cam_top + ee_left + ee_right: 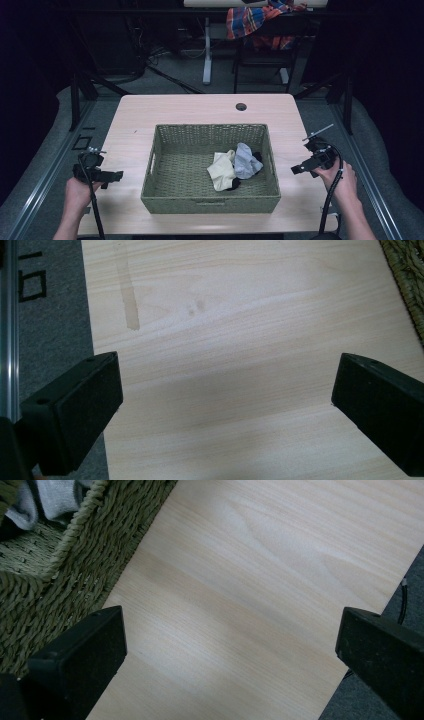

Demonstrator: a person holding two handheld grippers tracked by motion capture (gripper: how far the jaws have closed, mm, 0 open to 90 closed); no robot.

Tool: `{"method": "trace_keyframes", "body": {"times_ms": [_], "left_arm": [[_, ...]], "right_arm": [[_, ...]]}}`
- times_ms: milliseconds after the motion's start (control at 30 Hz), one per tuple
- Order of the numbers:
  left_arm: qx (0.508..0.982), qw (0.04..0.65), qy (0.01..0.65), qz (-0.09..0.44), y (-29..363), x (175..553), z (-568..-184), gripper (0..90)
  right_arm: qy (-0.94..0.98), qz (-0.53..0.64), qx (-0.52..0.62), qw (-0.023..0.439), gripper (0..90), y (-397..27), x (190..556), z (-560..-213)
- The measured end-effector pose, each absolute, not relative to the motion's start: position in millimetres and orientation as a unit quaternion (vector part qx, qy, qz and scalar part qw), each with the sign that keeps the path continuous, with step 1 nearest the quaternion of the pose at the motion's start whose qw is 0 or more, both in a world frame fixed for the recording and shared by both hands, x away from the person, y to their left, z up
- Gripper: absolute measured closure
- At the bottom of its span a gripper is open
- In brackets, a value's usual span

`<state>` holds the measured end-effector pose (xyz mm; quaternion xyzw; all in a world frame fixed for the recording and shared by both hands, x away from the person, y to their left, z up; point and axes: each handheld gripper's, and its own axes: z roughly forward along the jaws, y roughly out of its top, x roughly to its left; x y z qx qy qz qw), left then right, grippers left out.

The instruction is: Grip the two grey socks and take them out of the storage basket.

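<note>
The left gripper [100, 175] is hovering over the worktop's [200, 107] left edge, jaws standing wide apart with nothing between them. A woven green basket [150, 175] is sitting at the worktop's middle, toward the near edge. Lying in its right half are a cream sock [221, 170] and a grey sock [246, 160], touching, with what may be dark toes showing. The right gripper [306, 166] is hanging over the worktop's right edge, jaws spread wide and empty.

Left tongs [116, 176] and right tongs [296, 170] gape, empty.
</note>
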<state>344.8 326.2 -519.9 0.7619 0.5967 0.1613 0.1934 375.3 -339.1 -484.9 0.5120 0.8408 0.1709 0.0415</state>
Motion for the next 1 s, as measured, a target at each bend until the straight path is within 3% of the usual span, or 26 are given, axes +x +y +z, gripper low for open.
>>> {"method": "trace_keyframes", "body": {"times_ms": [467,1000], "left_arm": [[0.759,0.197,0.598,0.164,328,342,-517,0.3],[0.76,0.193,0.598,0.166,323,344,-518,0.3]], "right_arm": [[0.84,0.19,0.507,0.042,0.0,-341,378,-464],[0.86,0.21,0.459,0.077,0.0,-305,392,-415]]}}
